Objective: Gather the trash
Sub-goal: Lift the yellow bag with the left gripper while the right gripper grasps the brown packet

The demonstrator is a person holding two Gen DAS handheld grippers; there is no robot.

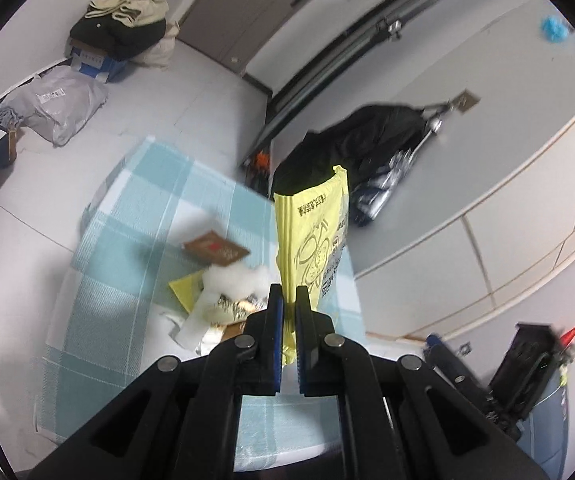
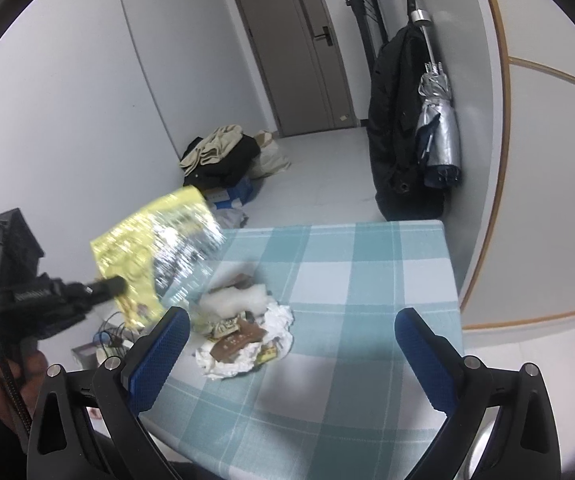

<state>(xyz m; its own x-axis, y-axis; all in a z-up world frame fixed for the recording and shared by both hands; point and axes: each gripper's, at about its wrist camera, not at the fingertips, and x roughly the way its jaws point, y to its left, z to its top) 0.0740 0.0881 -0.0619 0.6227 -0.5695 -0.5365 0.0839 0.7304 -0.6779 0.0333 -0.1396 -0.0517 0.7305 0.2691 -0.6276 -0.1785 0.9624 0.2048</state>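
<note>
The left gripper (image 1: 289,300) has its fingers clamped on a folded yellow plastic bag (image 1: 313,236), held above the checked worktop (image 1: 139,216), long axis pointing twelve o'clock. The thin grip could slip. The right gripper (image 2: 291,330), fingers apart, hovers over the crumpled trash pile (image 2: 243,332).

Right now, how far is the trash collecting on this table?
Done: the left gripper is shut on the yellow bag and holds it above the table. In hand: the bag looks folded, not opened. Left: the trash pile lies on the cloth, and the right gripper is open and empty.
</note>
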